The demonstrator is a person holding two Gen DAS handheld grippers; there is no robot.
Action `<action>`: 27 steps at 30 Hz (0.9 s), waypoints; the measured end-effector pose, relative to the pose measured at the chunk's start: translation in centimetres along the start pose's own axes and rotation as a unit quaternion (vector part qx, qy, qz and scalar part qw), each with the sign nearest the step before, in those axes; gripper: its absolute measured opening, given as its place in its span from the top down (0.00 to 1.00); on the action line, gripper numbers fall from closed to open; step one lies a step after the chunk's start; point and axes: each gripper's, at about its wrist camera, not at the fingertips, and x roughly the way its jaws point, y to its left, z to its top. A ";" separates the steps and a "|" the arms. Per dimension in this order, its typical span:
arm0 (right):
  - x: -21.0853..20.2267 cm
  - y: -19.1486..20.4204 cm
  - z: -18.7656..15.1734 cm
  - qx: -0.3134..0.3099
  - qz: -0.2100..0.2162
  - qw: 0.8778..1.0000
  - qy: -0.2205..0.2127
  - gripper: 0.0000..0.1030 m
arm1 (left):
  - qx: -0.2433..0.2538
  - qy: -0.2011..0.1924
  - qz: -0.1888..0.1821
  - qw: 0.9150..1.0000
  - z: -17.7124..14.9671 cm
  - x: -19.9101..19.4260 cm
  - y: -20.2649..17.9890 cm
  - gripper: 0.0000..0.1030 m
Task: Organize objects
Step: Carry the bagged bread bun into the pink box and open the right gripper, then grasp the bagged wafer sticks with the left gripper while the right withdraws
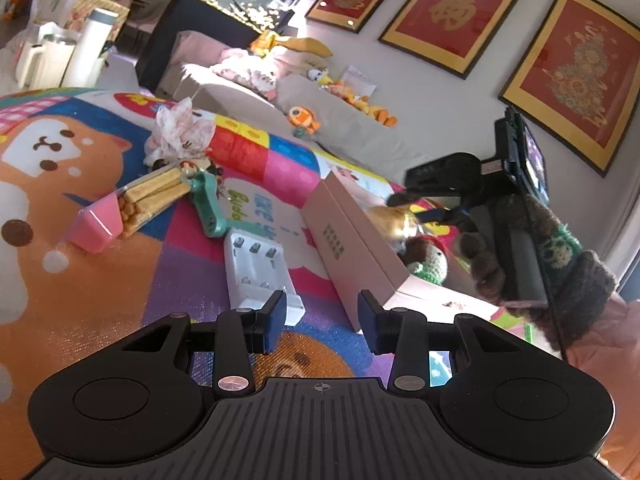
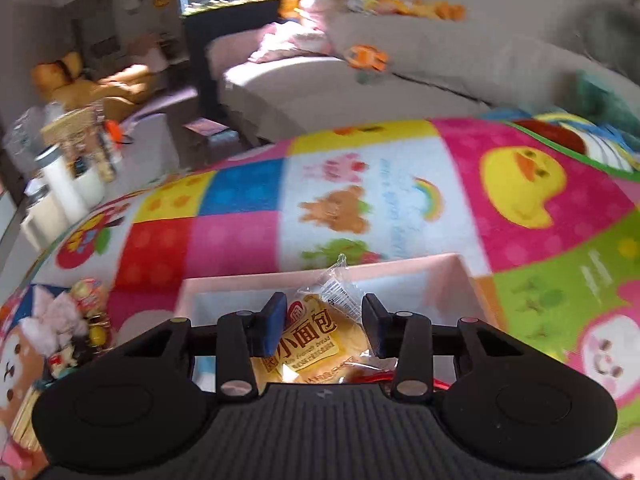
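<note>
Cartoon mat (image 2: 248,240), bread packet (image 2: 320,340) "French bread"

wall: three red framed pictures (image 1: 456,12) | sofa (image 1: 360,128): beige | floor: colourful play mat (image 2: 360,200) | possibly sunlit

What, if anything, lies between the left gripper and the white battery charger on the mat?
Nothing visible. The left gripper hovers open, and the battery charger lies just ahead of it on the play mat, its near end beside one fingertip.
</note>
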 end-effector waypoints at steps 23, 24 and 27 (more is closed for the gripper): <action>-13.6 -3.8 -2.5 0.006 0.049 0.991 -0.124 0.50 | 0.022 -0.003 0.031 0.999 0.3 -0.3 -0.7 0.58; -15.8 -3.4 -2.9 -0.001 0.064 0.988 -0.139 0.49 | 0.029 -0.001 0.043 0.999 0.5 -0.6 -1.0 0.58; -22.5 -2.7 -3.8 0.000 0.104 0.978 -0.183 0.36 | 0.036 0.003 0.055 0.998 1.6 -2.6 -2.0 0.58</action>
